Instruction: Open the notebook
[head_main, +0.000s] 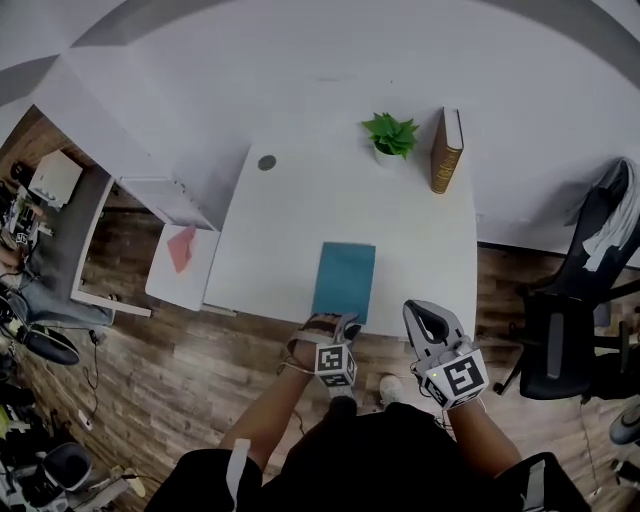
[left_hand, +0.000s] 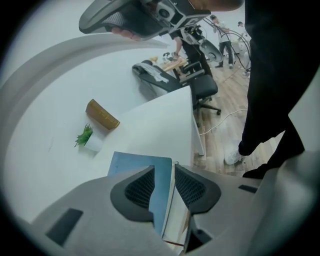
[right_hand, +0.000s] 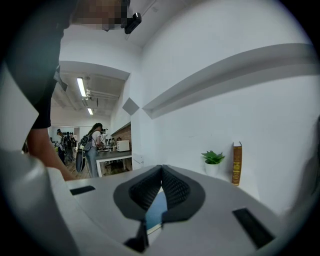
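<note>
Blue notebook (head_main: 345, 280) edge inside spread left hand-held gripper (left_hand: 164, 168); right hand-held gripper (right_hand: 161, 168) closed.

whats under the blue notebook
The notebook lies on the white table. Only tabletop shows around it; whatever might be directly beneath is covered by the notebook itself.

White table (head_main: 290, 230) hard against a plain white wall (head_main: 300, 80). Wood floor (head_main: 180, 350) all round it. Right of the table, a black chair (head_main: 550, 340). Left of the table, a low white unit (head_main: 170, 285), maybe a shelf. Further off past the table's left side, ceiling strip lights (right_hand: 81, 86) glowing over an open office.
</note>
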